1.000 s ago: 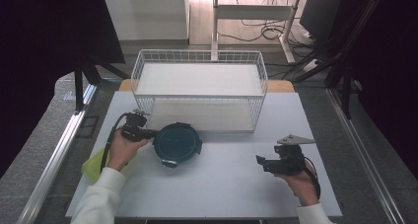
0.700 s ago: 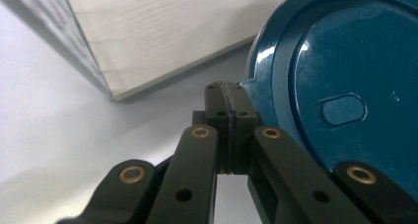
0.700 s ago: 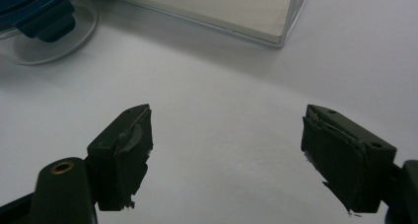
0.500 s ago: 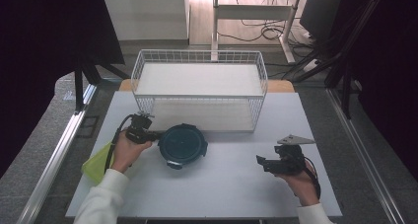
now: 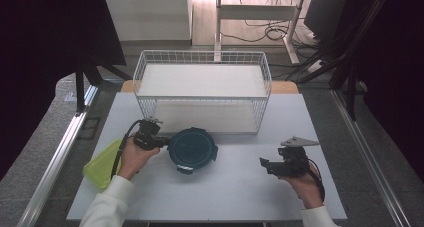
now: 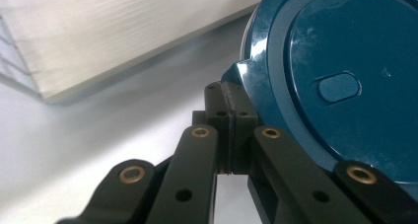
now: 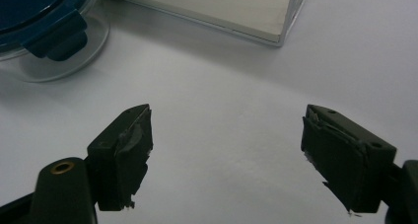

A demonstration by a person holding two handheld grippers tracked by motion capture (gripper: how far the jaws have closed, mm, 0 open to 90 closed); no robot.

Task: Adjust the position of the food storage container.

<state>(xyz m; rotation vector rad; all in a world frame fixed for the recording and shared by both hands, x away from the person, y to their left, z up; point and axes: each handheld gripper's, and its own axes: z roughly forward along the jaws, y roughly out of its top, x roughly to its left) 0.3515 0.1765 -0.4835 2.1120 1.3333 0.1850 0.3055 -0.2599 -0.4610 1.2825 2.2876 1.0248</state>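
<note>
Left gripper (image 5: 159, 141) sat at the left edge of a round dark blue lidded container (image 5: 192, 148), jaws pressed together on a side latch tab of the lid (image 6: 340, 76), seen close in the left gripper view. Container rested on the white table (image 5: 225, 187), just in front of the white wire basket (image 5: 202, 94). Its clear base and one blue clip (image 7: 56, 36) appeared in the right gripper view. Right gripper (image 5: 265, 164) was well apart to the right, low over bare table, jaws spread wide with nothing between them. Yellow-green object (image 5: 100, 163) lay at the table's left edge beside the person's left hand (image 5: 132, 157). Right hand (image 5: 305, 184) held the other tool.
</note>
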